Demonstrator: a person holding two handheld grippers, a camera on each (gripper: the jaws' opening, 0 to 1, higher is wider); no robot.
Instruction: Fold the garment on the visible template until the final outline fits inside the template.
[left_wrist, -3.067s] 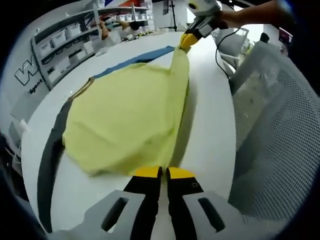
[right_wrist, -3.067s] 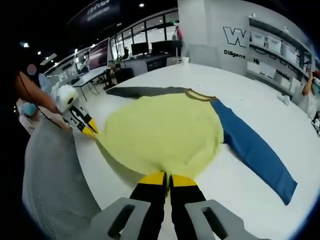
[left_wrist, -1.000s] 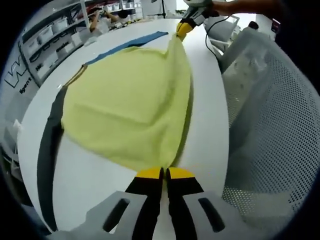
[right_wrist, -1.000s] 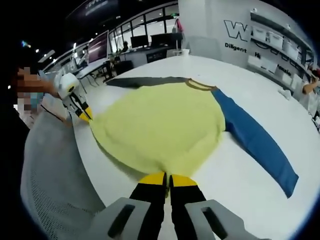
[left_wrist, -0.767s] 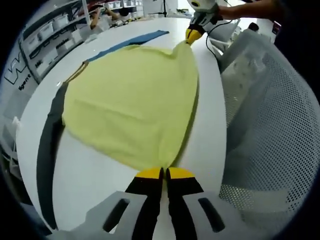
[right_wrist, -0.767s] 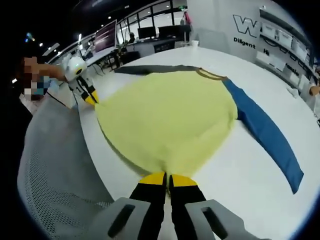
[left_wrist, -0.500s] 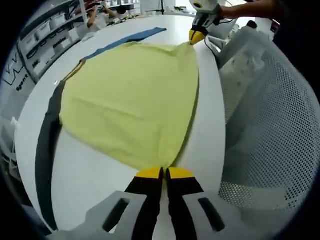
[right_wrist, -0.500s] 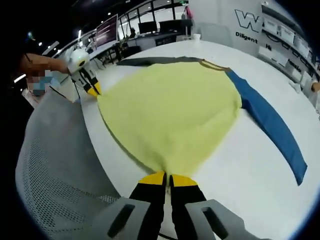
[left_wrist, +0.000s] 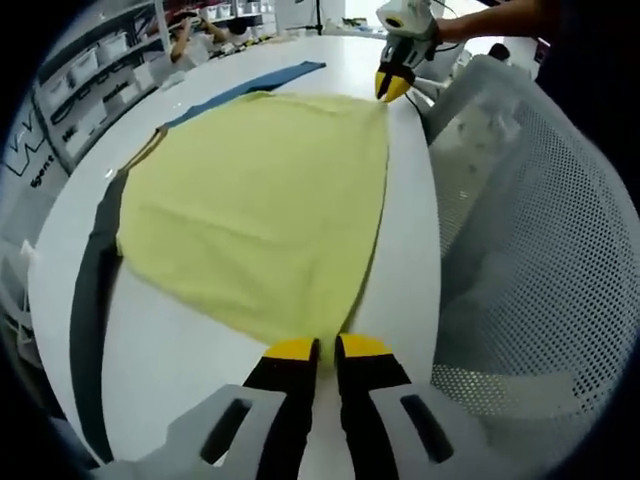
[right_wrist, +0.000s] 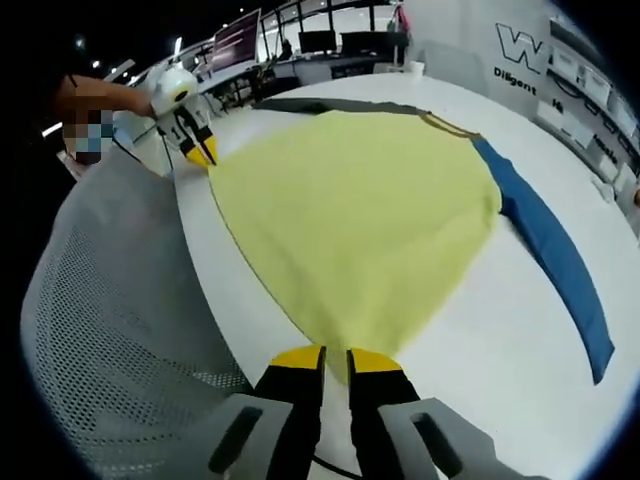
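Your left gripper (left_wrist: 327, 349) rises from the bottom of the left gripper view with its yellow-tipped jaws parted by a narrow gap, the near hem corner of the yellow garment (left_wrist: 262, 200) lying at the tips; whether the cloth is still pinched there cannot be told for certain, and it appears released. Your right gripper (right_wrist: 336, 359) shows the same in the right gripper view: jaws slightly apart, with the hem corner of the yellow garment (right_wrist: 357, 216) between or just beyond the tips.

Each gripper also appears in the other's view. The right gripper (left_wrist: 393, 87), held in your hand (left_wrist: 455, 26), stands at the far hem corner in the left gripper view, jaws apart. The left gripper (right_wrist: 203, 155) stands at the far hem corner in the right gripper view.

The garment lies flat and spread on the white table (left_wrist: 180, 345), its hem running along the table edge near you. A blue sleeve (right_wrist: 555, 260) extends to one side and a dark grey sleeve (left_wrist: 92, 300) to the other; the collar (right_wrist: 448, 124) lies on the far side. A white mesh chair back (left_wrist: 535, 260) stands just beside the table edge.
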